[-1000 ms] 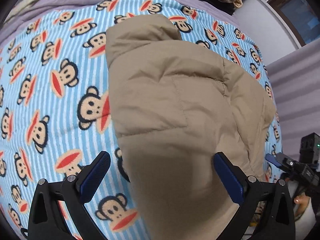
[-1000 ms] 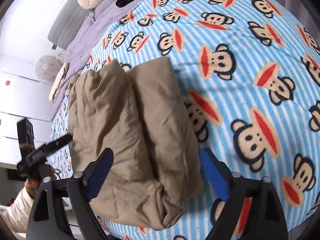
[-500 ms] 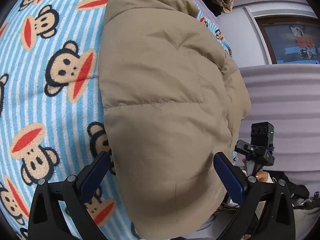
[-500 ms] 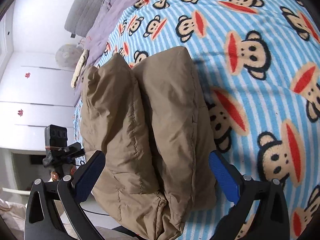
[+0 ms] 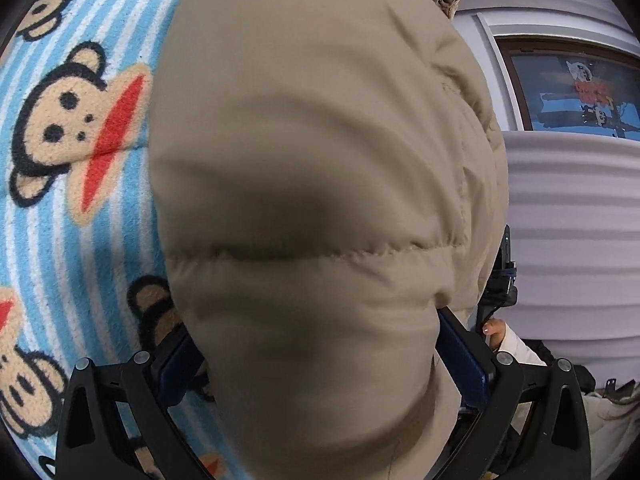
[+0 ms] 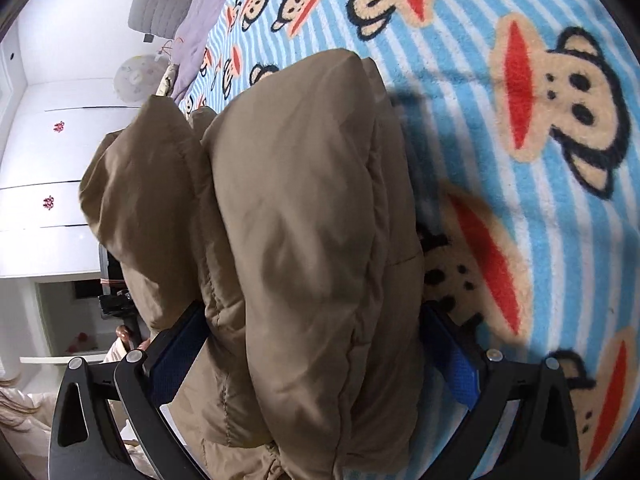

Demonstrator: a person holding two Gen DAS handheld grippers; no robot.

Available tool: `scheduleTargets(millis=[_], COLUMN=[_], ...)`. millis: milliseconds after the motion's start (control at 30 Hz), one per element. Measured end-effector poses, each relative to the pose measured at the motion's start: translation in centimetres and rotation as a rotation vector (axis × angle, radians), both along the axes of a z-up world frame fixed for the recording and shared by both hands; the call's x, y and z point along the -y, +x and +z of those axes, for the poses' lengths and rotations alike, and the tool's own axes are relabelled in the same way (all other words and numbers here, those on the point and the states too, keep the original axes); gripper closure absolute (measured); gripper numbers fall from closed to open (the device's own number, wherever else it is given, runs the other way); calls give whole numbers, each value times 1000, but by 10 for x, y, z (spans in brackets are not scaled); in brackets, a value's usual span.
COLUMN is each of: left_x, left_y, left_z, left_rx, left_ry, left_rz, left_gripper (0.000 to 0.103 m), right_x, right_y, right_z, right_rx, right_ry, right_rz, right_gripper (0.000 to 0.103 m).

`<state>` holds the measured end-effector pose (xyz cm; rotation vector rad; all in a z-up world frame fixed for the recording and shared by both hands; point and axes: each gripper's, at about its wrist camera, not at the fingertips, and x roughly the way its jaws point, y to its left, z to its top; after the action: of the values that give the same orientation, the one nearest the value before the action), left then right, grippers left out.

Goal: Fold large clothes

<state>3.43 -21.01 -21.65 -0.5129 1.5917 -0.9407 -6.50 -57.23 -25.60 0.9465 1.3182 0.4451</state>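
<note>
Bedroom, monkey-print striped blanket (image 6: 460, 92) as worktop. Left gripper (image 5: 320, 364) and right gripper (image 6: 316, 344) both spread wide, blue pads straddling the padded tan jacket (image 6: 304, 208) at the blanket's near edge; pad-to-fabric contact can't be confirmed. Probably best to close on all layers together, lift level, avoid spilling the fold.

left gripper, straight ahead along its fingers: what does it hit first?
The tan puffer jacket. Its padded bulk already sits between the open fingers of the left gripper and fills the line ahead; whether they are touching is unclear.
</note>
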Motion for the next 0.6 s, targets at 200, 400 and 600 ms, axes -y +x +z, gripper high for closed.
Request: scheduleTargets(millis=[200,400,600], left_x=[22,34,27], left_y=[-2,-11,-9], left_z=[3,40,77], left_rx=[25,117,185], left_ry=[56,65,29], left_rz=[8,-13,-28], left_gripper=[0,11,11], right_x=[-24,-32,-57], right_y=[24,20,22], right_z=[-17,-4,27], right_rx=[-16,-13,42], right_ry=[122,167,207], right_rz=[-28,-77,-69], right_gripper=[0,25,26])
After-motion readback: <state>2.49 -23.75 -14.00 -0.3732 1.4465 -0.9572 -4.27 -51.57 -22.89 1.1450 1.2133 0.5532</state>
